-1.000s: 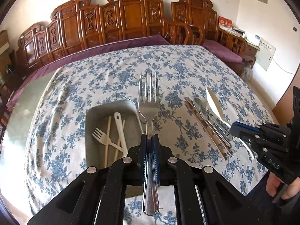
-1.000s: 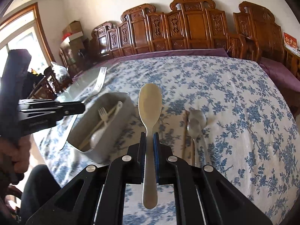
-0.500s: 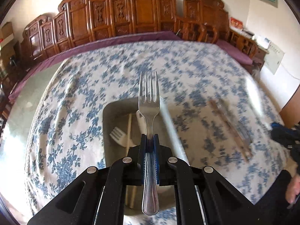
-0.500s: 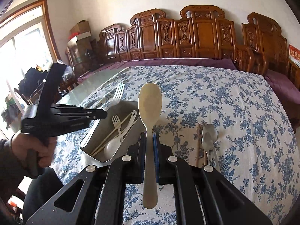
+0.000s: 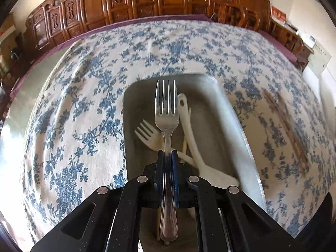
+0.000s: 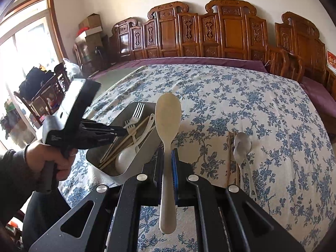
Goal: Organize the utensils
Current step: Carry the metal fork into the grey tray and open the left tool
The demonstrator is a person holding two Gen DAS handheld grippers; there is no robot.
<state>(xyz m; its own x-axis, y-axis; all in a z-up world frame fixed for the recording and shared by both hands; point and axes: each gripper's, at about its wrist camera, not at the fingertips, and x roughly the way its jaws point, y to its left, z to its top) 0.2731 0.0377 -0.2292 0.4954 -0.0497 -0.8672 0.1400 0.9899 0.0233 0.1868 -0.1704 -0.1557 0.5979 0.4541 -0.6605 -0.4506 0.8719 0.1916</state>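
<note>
My left gripper (image 5: 167, 153) is shut on a metal fork (image 5: 167, 113), tines forward, hanging over the grey metal tray (image 5: 212, 84). Inside the tray lie a cream plastic fork (image 5: 147, 134), a cream spoon (image 5: 189, 126) and pale chopsticks. In the right wrist view the left gripper (image 6: 119, 133) and its metal fork (image 6: 137, 110) hover over the tray (image 6: 119, 177), a hand on the grip. My right gripper (image 6: 168, 152) is shut on a cream rice paddle (image 6: 168, 115), held above the cloth right of the tray.
A blue-flowered tablecloth (image 6: 241, 96) covers the table. A metal spoon (image 6: 242, 145) and brown chopsticks (image 6: 229, 157) lie on it right of the tray; the chopsticks (image 5: 287, 130) show blurred in the left view. Carved wooden chairs (image 6: 229, 29) line the far side.
The left gripper with its fork has moved from beside the tray to over it and come lower. The right gripper with the paddle has shifted only slightly.
</note>
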